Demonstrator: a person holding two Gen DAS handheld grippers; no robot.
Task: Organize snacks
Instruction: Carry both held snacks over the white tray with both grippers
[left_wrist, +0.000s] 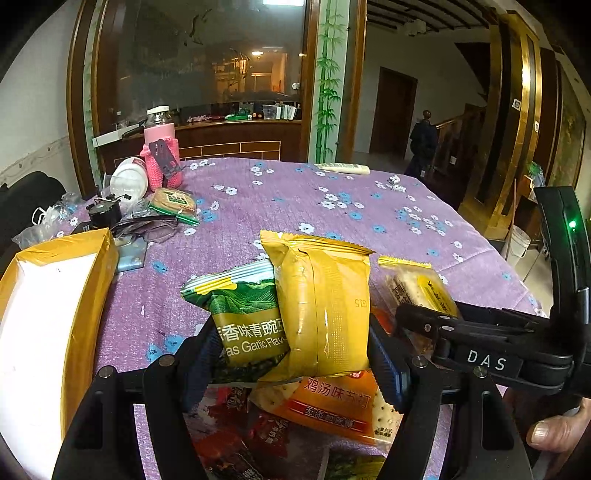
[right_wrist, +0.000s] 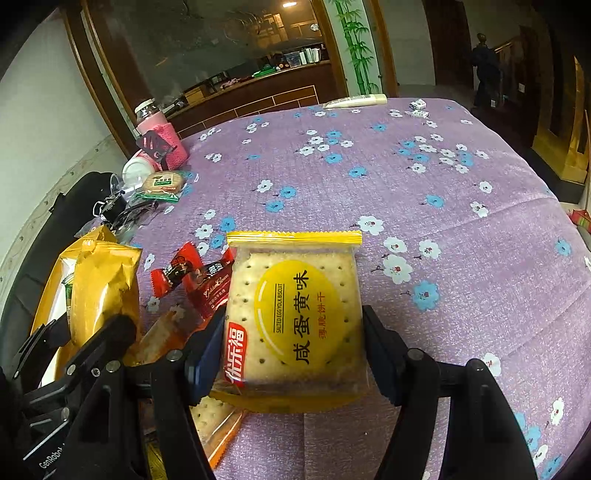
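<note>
Right tongs (right_wrist: 295, 354) clamp biscuit packet (right_wrist: 295, 314), sealed end pointing away.

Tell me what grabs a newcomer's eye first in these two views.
Front and centre in the left wrist view, the left gripper clamps a plain yellow packet together with a green pea snack bag, above more snacks on the purple flowered tablecloth. In the right wrist view, the right gripper holds a salted egg yolk biscuit pack. An open yellow box sits far left.
</note>
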